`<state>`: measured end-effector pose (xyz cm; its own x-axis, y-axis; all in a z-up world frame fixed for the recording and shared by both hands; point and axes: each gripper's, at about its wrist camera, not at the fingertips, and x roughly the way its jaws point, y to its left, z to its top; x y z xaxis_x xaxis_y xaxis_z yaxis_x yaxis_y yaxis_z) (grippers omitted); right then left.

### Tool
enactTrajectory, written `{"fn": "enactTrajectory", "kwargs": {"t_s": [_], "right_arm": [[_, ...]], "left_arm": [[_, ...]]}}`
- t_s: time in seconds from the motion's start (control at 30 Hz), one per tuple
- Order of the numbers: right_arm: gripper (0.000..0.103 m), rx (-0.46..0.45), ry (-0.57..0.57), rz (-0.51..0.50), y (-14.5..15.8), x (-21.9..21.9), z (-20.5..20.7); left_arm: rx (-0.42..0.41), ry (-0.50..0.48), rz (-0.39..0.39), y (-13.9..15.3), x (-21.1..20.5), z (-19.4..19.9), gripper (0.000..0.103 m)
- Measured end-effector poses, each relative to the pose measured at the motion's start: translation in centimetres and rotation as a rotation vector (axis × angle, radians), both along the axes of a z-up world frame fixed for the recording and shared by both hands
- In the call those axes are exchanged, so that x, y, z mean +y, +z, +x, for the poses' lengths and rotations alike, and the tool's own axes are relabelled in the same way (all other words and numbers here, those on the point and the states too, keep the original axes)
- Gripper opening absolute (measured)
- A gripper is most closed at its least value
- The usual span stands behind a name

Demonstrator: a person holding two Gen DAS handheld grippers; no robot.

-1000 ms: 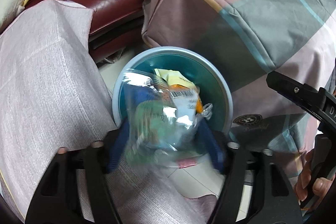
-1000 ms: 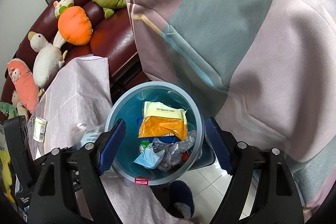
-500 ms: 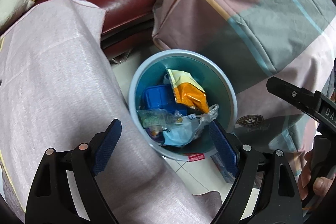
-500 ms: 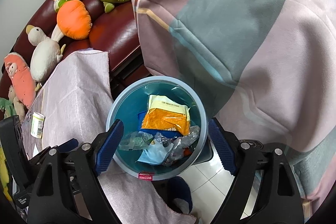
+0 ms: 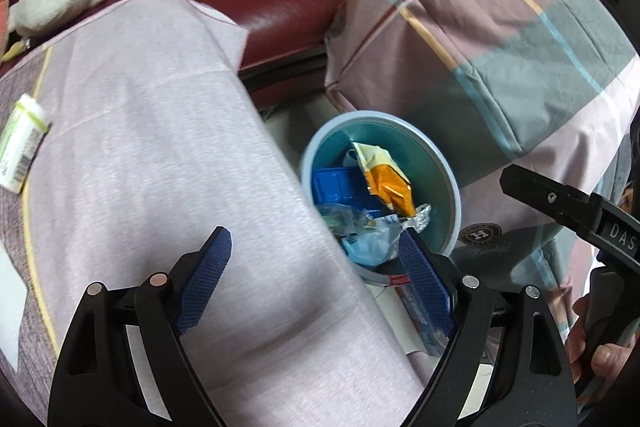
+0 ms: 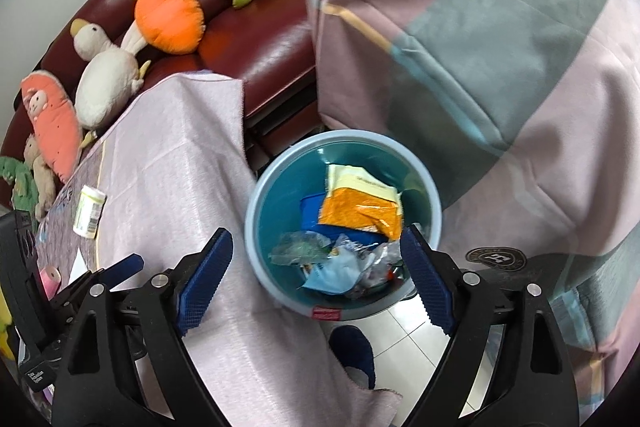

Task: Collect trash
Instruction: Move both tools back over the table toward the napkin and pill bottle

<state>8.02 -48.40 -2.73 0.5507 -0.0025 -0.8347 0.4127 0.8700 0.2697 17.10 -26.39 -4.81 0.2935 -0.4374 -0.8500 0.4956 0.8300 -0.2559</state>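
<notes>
Having dropped the wrapper into the bin (image 6: 344,227), left gripper (image 5: 316,279) now pulled back over the tabletop (image 5: 160,147), jaws released, empty. Right gripper (image 6: 316,279) likewise released. Small bottle (image 6: 90,213), probably trash, far left.

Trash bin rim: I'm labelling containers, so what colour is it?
Light blue, with a teal inside; the trash bin shows best in the right wrist view.

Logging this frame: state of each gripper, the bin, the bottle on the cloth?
left gripper: open, empty, over the cloth's edge
right gripper: open, empty, above the bin
bin: upright, no lid, trash inside
bottle: lying on its side on the cloth
</notes>
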Motion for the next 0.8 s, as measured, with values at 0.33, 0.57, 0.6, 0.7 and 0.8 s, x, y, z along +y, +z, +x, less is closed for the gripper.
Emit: {"fn": "enactTrajectory", "kwargs": {"t_s": [0.33,0.57,0.6,0.7,0.8], "right_arm": [[0.082,0.018,0.086,-0.006,0.9,5.4,1.1],[0.082,0.041,0.169,-0.021,1.3,10.3,2.4],[0.082,0.042,0.178,-0.025,1.4,10.9,2.5],[0.082,0.045,0.206,-0.039,1.7,12.7,2.8],[0.082,0.059,0.235,-0.047,1.7,14.7,3.4]], "left_arm": [[-0.017,0.080,-0.014,0.8,6.0,-0.6,0.087],[-0.021,0.154,-0.029,1.0,11.4,-0.7,0.088],[-0.022,0.166,-0.027,1.0,12.5,-0.6,0.088],[-0.023,0.197,-0.019,0.8,15.1,-0.6,0.089],[-0.018,0.247,-0.015,0.4,18.3,-0.4,0.089]]}}
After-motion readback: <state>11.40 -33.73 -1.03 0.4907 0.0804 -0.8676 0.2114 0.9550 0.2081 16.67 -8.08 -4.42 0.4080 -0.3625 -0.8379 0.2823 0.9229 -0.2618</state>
